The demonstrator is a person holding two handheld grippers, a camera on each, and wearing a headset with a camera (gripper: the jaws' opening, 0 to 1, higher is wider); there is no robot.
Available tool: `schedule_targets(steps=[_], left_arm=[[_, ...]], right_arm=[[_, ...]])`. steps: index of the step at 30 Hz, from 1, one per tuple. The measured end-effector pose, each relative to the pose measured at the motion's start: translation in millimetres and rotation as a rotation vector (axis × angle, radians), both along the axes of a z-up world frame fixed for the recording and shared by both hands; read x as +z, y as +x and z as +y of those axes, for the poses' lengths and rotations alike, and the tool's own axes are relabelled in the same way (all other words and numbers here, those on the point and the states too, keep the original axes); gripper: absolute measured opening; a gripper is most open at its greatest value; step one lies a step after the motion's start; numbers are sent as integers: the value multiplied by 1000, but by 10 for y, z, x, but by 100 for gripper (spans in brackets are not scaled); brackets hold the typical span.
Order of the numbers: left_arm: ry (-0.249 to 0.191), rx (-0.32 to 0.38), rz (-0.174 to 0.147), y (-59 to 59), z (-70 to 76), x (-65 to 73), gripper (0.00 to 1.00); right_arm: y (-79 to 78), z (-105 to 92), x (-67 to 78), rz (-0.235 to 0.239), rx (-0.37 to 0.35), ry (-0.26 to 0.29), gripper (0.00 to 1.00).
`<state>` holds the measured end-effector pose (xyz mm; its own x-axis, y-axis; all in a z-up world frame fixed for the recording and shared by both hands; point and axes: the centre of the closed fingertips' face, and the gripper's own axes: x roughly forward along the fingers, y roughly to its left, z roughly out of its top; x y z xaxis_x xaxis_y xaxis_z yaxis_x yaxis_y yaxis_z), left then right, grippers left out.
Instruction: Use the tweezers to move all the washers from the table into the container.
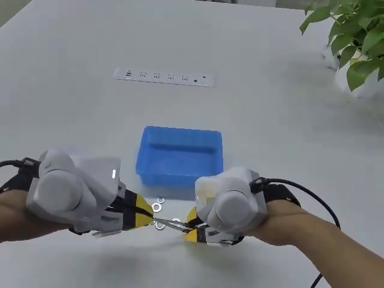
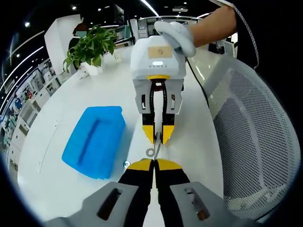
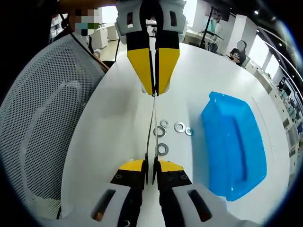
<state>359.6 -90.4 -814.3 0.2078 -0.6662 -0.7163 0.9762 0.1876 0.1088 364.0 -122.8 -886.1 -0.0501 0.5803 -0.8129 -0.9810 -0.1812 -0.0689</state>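
Between the two grippers, low over the white table (image 1: 288,120), the tweezers (image 3: 152,123) stretch as a thin metal line from one set of yellow jaw tips to the other. The right gripper (image 3: 150,165) has its jaws pressed narrow on one end of them. The left gripper (image 2: 154,163) faces it with its jaws closed just as tight, pinching the opposite end at their very tips. In the head view the left gripper (image 1: 147,215) and right gripper (image 1: 191,227) sit near each other at the near edge of the table. Several washers (image 3: 162,149) lie loose on the table just beside the tweezers, between them and the blue container (image 1: 180,153), none inside it.
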Motion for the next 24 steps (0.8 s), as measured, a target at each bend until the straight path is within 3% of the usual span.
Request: schedule_targets(steps=[8,19,24], left_arm=[[-47,-18,-26,39,-149,163,5],[-102,-45,-64,47,-290,456,5],[-108,-62,-71,30,-351,493,5]], right_arm=[[40,-38,53,-25,-27,22,9],[36,23,222,-8,-67,96,9],[4,58,227,-1,-68,104,9]])
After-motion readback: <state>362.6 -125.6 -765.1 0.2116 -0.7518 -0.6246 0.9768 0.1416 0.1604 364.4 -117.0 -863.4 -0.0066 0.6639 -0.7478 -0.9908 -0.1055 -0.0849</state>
